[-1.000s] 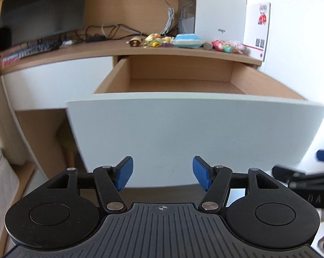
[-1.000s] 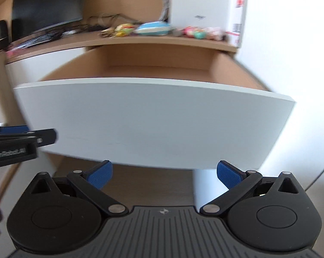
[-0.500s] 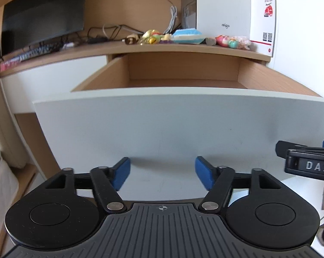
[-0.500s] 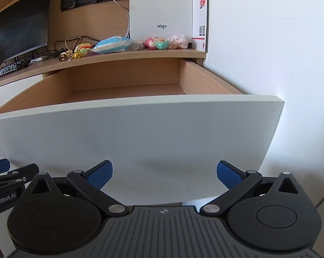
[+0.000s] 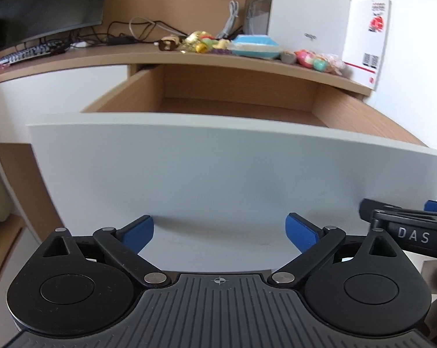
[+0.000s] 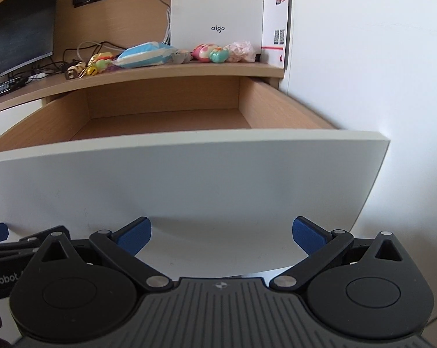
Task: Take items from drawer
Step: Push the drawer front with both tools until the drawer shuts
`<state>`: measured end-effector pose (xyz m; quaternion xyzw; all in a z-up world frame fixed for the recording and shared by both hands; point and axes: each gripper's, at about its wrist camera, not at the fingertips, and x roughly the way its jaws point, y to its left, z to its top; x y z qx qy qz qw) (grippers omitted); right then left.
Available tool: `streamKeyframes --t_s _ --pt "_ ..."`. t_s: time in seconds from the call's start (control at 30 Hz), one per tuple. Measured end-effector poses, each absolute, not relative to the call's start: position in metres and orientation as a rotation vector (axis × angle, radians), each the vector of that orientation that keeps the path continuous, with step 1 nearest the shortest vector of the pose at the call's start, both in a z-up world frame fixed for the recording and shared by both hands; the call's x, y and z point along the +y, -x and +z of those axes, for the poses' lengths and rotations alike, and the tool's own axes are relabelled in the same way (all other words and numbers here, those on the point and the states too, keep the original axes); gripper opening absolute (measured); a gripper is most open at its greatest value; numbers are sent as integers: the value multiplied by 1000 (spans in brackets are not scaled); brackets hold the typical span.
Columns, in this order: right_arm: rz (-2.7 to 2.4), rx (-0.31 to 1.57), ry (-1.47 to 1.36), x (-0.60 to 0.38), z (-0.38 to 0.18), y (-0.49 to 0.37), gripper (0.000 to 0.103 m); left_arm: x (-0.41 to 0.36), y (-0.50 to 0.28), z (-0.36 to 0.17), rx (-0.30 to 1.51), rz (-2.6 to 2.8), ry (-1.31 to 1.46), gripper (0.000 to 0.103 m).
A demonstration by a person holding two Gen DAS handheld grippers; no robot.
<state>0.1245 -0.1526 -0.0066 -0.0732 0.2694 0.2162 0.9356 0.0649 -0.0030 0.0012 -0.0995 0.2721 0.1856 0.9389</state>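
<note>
A wooden drawer point(image 5: 235, 107) point(image 6: 166, 121) with a white front panel point(image 5: 218, 174) point(image 6: 175, 179) stands pulled out under the desk. Its visible inside shows bare wood; the front part of its floor is hidden behind the panel. On the desktop above lie small toys point(image 5: 201, 43) point(image 6: 215, 53), a blue and white packet point(image 5: 254, 46) point(image 6: 144, 55) and a pink bag point(image 6: 240, 50). My left gripper point(image 5: 219, 233) is open, low in front of the panel. My right gripper point(image 6: 221, 236) is open too, beside it, with nothing between the fingers.
A white box point(image 6: 215, 14) marked aigo and a red-printed carton point(image 5: 366, 37) stand at the desk's right end against a white wall point(image 6: 363, 58). A dark monitor point(image 5: 44, 5), a keyboard point(image 5: 30, 53) and cables point(image 5: 140, 29) are at the left.
Both grippers have risen and drawn nearer to the drawer front. The left gripper's fingers have spread wider apart. More of the drawer's inside shows in the right wrist view.
</note>
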Motion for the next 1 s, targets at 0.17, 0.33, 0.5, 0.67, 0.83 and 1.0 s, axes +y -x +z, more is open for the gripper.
streamKeyframes --t_s 0.17,0.33,0.5,0.67,0.83,1.0 --pt "409 547 151 -134 -7 -143 103 24 -81 8 536 410 196 100" --pt "387 574 117 -117 -5 -170 103 41 -108 11 541 414 173 100" --pt "415 550 122 -102 -5 -199 103 52 -143 10 533 455 175 102" --pt "421 523 110 -85 -8 -233 103 57 -181 8 506 475 111 102" --pt "436 511 96 -77 -5 -267 103 64 -213 9 474 482 83 102" --pt "443 424 171 -62 -9 -282 103 66 -234 2 449 489 59 103"
